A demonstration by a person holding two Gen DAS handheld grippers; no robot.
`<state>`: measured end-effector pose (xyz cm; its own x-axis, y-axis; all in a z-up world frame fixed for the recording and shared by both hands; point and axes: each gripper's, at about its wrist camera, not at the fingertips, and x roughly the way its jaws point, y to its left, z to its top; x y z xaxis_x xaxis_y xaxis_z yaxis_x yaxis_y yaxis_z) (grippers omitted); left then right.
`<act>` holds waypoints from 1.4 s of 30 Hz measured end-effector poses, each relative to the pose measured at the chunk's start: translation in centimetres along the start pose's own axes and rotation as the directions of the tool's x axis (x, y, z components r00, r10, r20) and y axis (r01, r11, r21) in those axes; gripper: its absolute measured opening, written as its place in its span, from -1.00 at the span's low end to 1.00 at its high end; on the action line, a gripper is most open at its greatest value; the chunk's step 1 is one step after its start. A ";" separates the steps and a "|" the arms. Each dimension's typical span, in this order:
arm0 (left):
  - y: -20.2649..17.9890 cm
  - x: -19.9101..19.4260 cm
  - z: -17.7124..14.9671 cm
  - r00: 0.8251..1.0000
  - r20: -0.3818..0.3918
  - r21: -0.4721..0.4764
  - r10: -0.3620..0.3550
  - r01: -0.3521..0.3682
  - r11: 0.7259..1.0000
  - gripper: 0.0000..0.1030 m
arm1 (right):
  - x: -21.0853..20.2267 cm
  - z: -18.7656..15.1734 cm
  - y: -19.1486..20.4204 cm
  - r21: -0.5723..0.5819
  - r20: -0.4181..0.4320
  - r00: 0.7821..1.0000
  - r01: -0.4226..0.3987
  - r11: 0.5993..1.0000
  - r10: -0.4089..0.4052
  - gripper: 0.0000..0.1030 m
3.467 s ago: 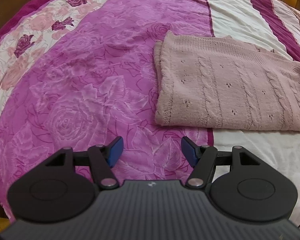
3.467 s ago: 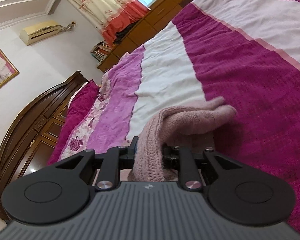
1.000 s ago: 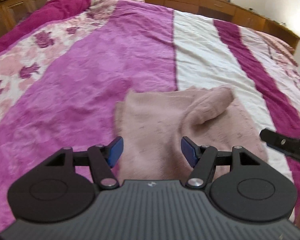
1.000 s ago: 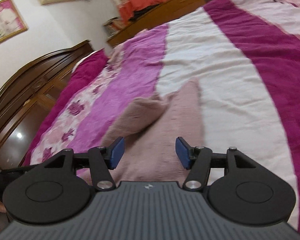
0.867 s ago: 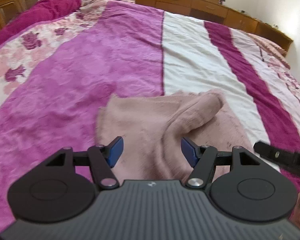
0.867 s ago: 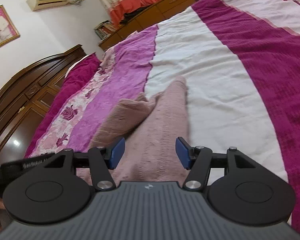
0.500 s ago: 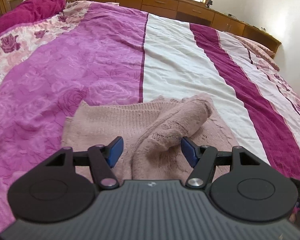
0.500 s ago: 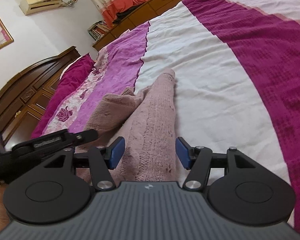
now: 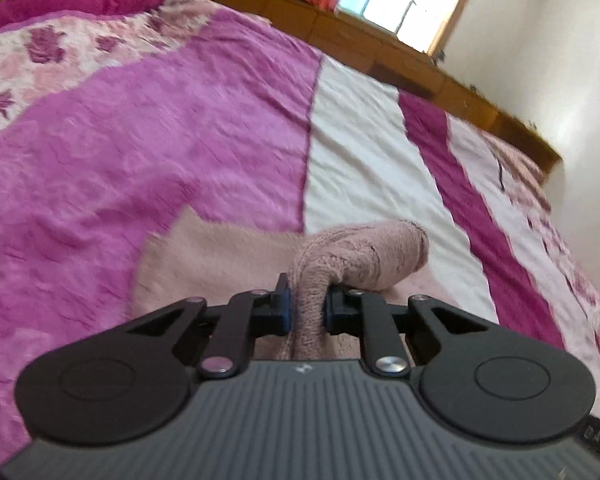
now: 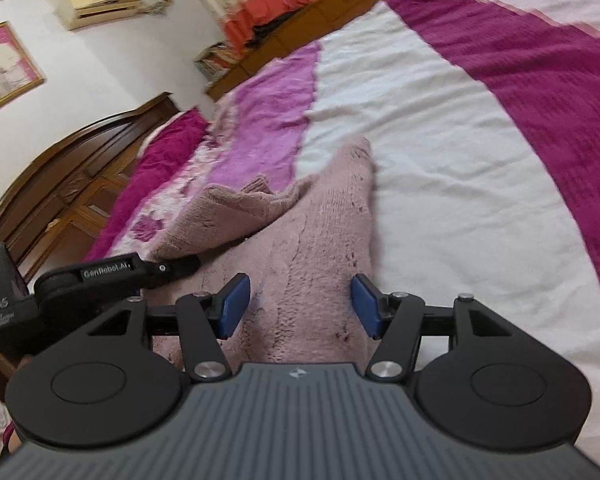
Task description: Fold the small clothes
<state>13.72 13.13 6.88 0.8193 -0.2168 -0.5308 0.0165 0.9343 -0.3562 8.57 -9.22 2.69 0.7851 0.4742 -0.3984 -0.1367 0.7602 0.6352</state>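
My left claw [image 9: 305, 309] has just closed, pinching the knit [image 9: 356, 252]; right claw [image 10: 300, 306] gapes over it. Striped bed [image 10: 440, 120], wood headboard [image 10: 72, 168], curtains [image 10: 252, 0].

Both grippers look the same: ribbed grey body, two round black discs, black linkage arms with silver screws, blue pads [image 10: 235, 305]. The left gripper [image 10: 172, 266] has white "GenRobot.AI" lettering, plus "DAS" on its black block.
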 end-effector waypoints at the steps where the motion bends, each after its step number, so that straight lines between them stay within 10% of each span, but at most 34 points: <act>1: 0.6 -0.2 0.2 1.000 0.005 -0.004 0.022 -0.022 1.000 -0.66 | 0.0 0.0 0.4 -0.016 0.001 1.000 -0.016 1.000 0.016 0.24; 6: 4.5 1.3 -0.5 0.987 -0.101 -0.081 0.124 -0.132 0.988 -0.48 | 1.3 -0.7 2.2 -0.076 -0.044 0.999 -0.035 0.996 0.032 0.24; 14: 4.0 0.5 -0.6 0.980 -0.068 0.001 0.188 -0.188 0.982 -0.24 | 1.4 -1.4 2.0 -0.080 -0.051 0.998 -0.026 0.996 0.022 0.24; 25: 4.8 -3.6 -1.9 0.989 -0.121 -0.062 0.082 -0.090 0.994 -0.04 | 0.7 -1.6 1.7 -0.056 -0.039 0.999 -0.021 0.998 0.018 0.26; 34: 5.0 -4.2 -4.1 0.975 -0.149 0.070 0.163 -0.154 0.986 0.13 | 0.3 -1.6 1.9 -0.086 -0.052 0.999 -0.006 0.996 0.002 0.26; 42: 5.5 -4.1 -2.3 0.986 -0.122 -0.035 0.115 -0.120 0.992 0.33 | 0.6 1.2 0.9 -0.005 -0.074 0.997 -0.033 0.999 0.032 0.67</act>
<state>9.10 18.52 5.32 0.7394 -0.1412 -0.6583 -0.1021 0.9429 -0.3170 9.63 -8.85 3.83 0.7337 0.5300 -0.4252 -0.1655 0.7463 0.6447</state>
